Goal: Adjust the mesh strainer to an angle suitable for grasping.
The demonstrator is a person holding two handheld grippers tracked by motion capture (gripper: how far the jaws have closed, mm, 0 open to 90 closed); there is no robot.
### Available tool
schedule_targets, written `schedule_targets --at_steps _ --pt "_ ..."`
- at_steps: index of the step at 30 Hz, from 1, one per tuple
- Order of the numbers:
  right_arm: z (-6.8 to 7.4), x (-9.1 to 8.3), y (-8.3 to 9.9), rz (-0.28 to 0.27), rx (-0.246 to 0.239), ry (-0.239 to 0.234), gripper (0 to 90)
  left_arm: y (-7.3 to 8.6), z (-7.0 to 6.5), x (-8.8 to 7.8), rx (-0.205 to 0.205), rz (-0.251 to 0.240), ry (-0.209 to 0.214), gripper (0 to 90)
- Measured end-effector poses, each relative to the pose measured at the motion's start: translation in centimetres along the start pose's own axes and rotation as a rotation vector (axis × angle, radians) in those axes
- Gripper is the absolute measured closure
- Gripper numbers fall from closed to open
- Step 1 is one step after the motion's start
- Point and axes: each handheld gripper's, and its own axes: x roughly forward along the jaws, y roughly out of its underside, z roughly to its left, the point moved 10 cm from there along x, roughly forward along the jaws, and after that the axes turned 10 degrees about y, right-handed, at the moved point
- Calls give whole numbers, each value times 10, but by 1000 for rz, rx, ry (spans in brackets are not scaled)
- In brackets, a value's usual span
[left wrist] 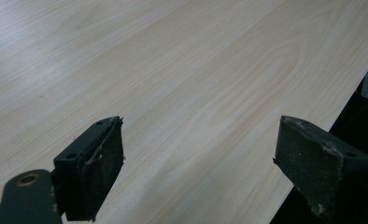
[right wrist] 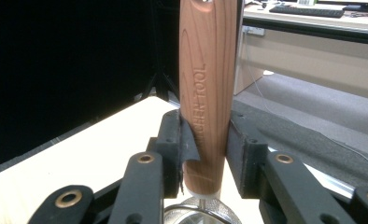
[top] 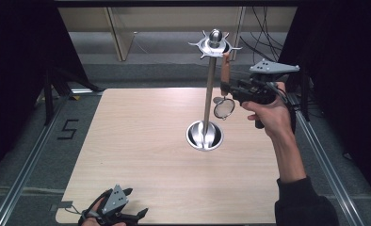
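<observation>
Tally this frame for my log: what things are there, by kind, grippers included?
Stands: 1, a metal stand on the table.
Strainers: 1, a wooden-handled strainer held in the right gripper.
Grippers: 2, with the left gripper open.
Total: 4.

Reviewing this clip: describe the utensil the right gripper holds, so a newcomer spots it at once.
Start at the tall metal stand rising from the wooden table. Just to its right, the right gripper clamps a small strainer. Its wooden handle points up and its round mesh head hangs below, free of the stand's hooks.
</observation>
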Motion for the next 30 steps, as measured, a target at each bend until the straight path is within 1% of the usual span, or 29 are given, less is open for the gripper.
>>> schedule_targets --at_steps 1,2,3,4,5,6,7,8,9,10,11,12,13,15,16,17,18,19,20,21,22,23,24,25,26,27,28,29,30 --pt "0 1 0 -2 1 4 694 0 1 0 4 0 -7 149" --pt "1 1 0 6 13 3 695 0 1 0 4 0 -7 149" --pt "0 2 -1 -5 -1 5 696 1 -3 0 -47 -3 3 149" --pt "0 2 -1 -5 -1 5 696 1 -3 0 -47 -3 3 149" --pt "1 4 0 7 -5 -1 697 2 -3 0 -50 0 3 149" --pt "0 5 0 -1 -13 4 698 0 0 0 -5 1 -2 149" --pt "0 5 0 -1 -13 4 698 0 0 0 -5 1 -2 149" --pt "1 5 1 9 -3 7 698 2 -2 0 -37 4 -4 149" --pt "2 7 3 9 -7 -5 698 2 -2 0 -38 3 -5 149" --pt "2 7 3 9 -7 -5 698 2 -2 0 -36 3 -5 149" --pt "1 7 3 12 -12 1 698 2 -3 0 -44 1 7 149" --pt "1 8 4 -2 -10 -5 698 2 -4 1 -55 -5 3 149" --pt "1 7 4 2 -7 -4 698 2 -2 0 -36 3 -6 149" --pt "1 7 4 -1 -14 -2 698 2 -1 0 -29 8 -7 149" --pt "1 6 4 1 -12 -3 694 1 0 1 -18 -1 -8 149" --pt "1 6 4 -2 -4 -7 685 1 1 -1 9 12 -9 149" --pt "0 4 5 14 25 1 668 2 -1 0 -26 9 -9 149" --pt "0 4 5 14 25 1 668 2 -1 0 -30 8 -7 149" --pt "-1 3 5 12 31 5 655 1 1 0 7 5 -10 149" --pt "-1 3 5 8 32 7 645 1 1 0 7 5 -10 149" --pt "-2 3 5 0 25 7 625 2 -2 0 -31 5 -7 149" --pt "-2 3 5 0 25 7 625 2 -2 0 -31 5 -7 149" --pt "-3 1 7 8 45 8 610 2 -2 0 -33 6 -5 149" --pt "-3 1 7 8 45 8 610 2 -2 0 -32 2 -6 149" --pt "-6 0 7 -5 41 20 588 1 1 0 9 10 -10 149" --pt "-5 -2 8 7 61 20 574 2 -2 0 -33 4 -7 149" --pt "-5 -2 8 7 61 20 574 2 -1 0 -29 7 -7 149" --pt "-4 -3 7 3 58 12 558 1 1 0 5 6 -12 149" --pt "-4 -5 7 -1 72 19 530 0 2 0 8 3 -12 149"
